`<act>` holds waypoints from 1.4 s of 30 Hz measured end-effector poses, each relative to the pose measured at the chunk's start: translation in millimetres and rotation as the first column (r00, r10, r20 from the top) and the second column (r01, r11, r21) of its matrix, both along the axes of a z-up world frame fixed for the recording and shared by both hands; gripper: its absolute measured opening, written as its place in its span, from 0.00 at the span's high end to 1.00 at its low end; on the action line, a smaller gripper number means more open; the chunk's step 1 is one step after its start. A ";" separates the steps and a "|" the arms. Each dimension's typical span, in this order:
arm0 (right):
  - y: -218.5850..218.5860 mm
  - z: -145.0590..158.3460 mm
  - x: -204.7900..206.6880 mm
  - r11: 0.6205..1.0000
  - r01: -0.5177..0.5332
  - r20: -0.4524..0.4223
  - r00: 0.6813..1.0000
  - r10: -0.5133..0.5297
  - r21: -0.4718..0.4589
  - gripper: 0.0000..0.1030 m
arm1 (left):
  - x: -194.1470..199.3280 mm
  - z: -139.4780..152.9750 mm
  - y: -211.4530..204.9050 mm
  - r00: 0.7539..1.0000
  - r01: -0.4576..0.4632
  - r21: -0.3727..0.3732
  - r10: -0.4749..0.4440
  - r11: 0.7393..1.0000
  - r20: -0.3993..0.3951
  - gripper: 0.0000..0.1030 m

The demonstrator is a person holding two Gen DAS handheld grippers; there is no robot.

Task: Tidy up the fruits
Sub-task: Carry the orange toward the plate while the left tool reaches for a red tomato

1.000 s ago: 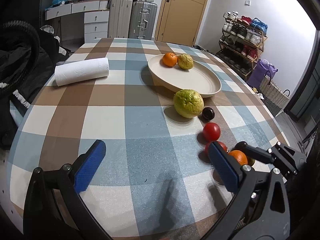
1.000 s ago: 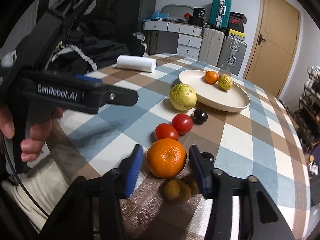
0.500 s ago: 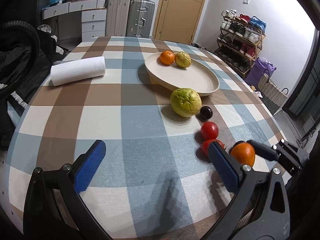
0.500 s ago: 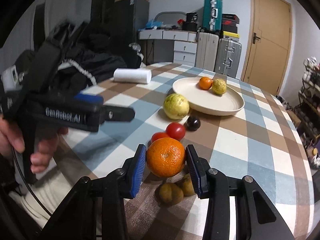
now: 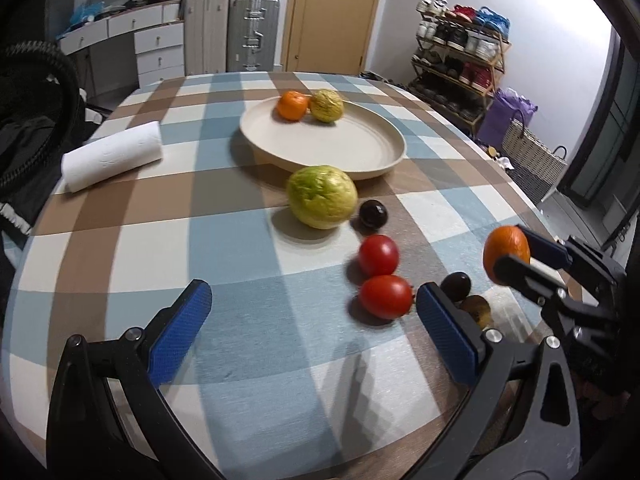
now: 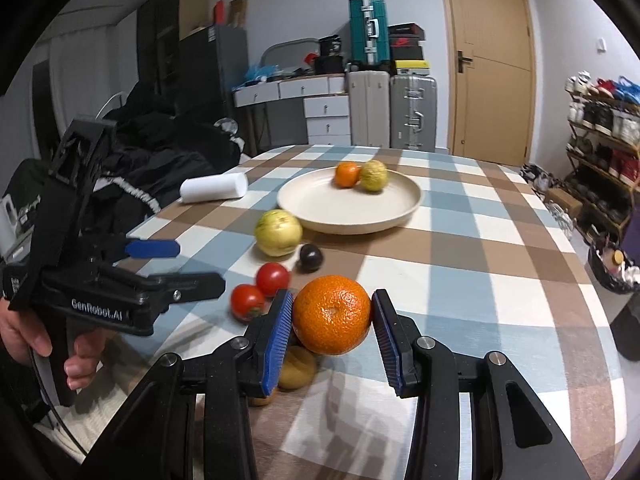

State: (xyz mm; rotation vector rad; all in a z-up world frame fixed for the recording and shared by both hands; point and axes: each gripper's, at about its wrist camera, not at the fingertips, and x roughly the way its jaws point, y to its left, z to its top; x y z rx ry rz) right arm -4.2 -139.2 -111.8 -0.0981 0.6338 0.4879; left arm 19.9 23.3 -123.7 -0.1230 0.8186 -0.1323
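My right gripper [image 6: 331,332] is shut on an orange [image 6: 331,314], lifted above the checked table; the same orange [image 5: 506,252] shows at the right of the left wrist view. My left gripper [image 5: 312,332] hangs open over the near table with nothing between its fingers. A cream plate [image 5: 362,152] holds a small orange [image 5: 293,105] and a yellow-green fruit [image 5: 327,105]. In front of it lie a large green fruit [image 5: 322,196], a dark plum [image 5: 373,213], two red tomatoes [image 5: 378,255] [image 5: 385,296], another plum [image 5: 456,285] and a brown kiwi [image 5: 476,308].
A paper towel roll [image 5: 112,156] lies at the table's left. Black bags and clothing [image 6: 160,152] crowd the left edge. Suitcases [image 6: 392,108], drawers and a door stand behind; a shoe rack [image 5: 456,68] and basket are at the right. A hand [image 6: 24,336] holds the left gripper.
The right gripper has lifted the orange off the table, from beside the tomatoes, and carried it up and slightly right. The left gripper has stayed open and drifted a little.
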 end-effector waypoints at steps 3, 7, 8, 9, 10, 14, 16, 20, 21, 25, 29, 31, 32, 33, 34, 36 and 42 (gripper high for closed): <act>-11.9 0.2 4.1 0.999 0.019 -0.010 1.000 -0.018 0.028 0.60 | 5.2 -2.7 -9.8 1.000 0.025 0.006 -0.025 1.000 -0.016 0.01; -23.5 -2.1 8.0 0.998 0.035 -0.023 0.999 -0.034 0.050 0.60 | 10.9 -8.6 -24.6 0.998 0.052 0.019 -0.051 0.998 -0.035 0.01; -25.1 -2.9 8.5 0.998 0.037 -0.025 0.999 -0.036 0.053 0.60 | 12.4 -10.0 -27.5 0.998 0.057 0.022 -0.056 0.998 -0.039 0.01; -26.9 -3.4 8.8 0.998 0.039 -0.026 0.999 -0.037 0.055 0.60 | 13.5 -11.2 -30.1 0.997 0.061 0.025 -0.060 0.998 -0.043 0.01; -28.5 -4.0 9.3 0.998 0.042 -0.027 0.999 -0.040 0.057 0.60 | 15.2 -12.6 -33.1 0.997 0.065 0.029 -0.064 0.997 -0.049 0.02; -33.6 -5.9 9.8 0.996 0.047 -0.030 0.999 -0.045 0.069 0.60 | 19.3 -16.3 -38.7 0.995 0.072 0.033 -0.070 0.997 -0.070 0.15; -34.4 -6.7 10.0 0.996 0.050 -0.029 0.998 -0.048 0.070 0.60 | 21.1 -18.3 -40.7 0.993 0.080 0.028 -0.077 0.996 -0.085 0.25; -35.9 -8.3 10.6 0.996 0.050 -0.032 0.998 -0.047 0.076 0.60 | 21.4 -20.4 -41.2 0.992 0.086 0.030 -0.083 0.996 -0.093 0.44; -36.1 -8.3 10.7 0.996 0.049 -0.032 0.998 -0.047 0.076 0.60 | 21.3 -20.3 -40.8 0.991 0.093 0.018 -0.091 0.995 -0.094 0.47; -36.4 -8.4 10.9 0.996 0.048 -0.035 0.998 -0.046 0.076 0.60 | 19.3 -19.5 -41.9 0.987 0.129 -0.003 -0.129 0.992 -0.092 0.56; -35.5 -8.5 12.2 0.995 0.050 -0.040 0.998 -0.047 0.081 0.60 | 17.3 -19.4 -41.2 0.986 0.141 -0.023 -0.142 0.990 -0.089 0.66; -34.6 -8.6 13.5 0.996 0.046 -0.048 0.998 -0.043 0.082 0.60 | 16.4 -19.4 -40.0 0.986 0.141 -0.028 -0.143 0.990 -0.085 0.66; -34.1 -7.9 13.5 0.996 0.043 -0.046 0.998 -0.040 0.080 0.60 | 16.1 -19.1 -39.1 0.986 0.141 -0.031 -0.143 0.989 -0.084 0.66; -33.1 -7.1 13.4 0.996 0.038 -0.043 0.998 -0.034 0.077 0.60 | 15.2 -18.2 -37.6 0.986 0.143 -0.035 -0.145 0.989 -0.081 0.66; -31.9 -6.3 13.6 0.997 0.035 -0.040 0.999 -0.032 0.072 0.60 | 14.8 -17.1 -36.2 0.987 0.142 -0.038 -0.144 0.989 -0.077 0.66; -30.6 -4.4 15.1 0.997 0.030 -0.039 0.999 -0.027 0.070 0.60 | 13.9 -14.7 -33.5 0.987 0.138 -0.045 -0.141 0.989 -0.071 0.66; -28.7 1.8 29.2 0.991 -0.008 -0.066 0.998 0.017 0.132 0.60 | 14.8 -4.9 -26.8 0.986 0.144 -0.114 -0.152 0.983 -0.071 0.66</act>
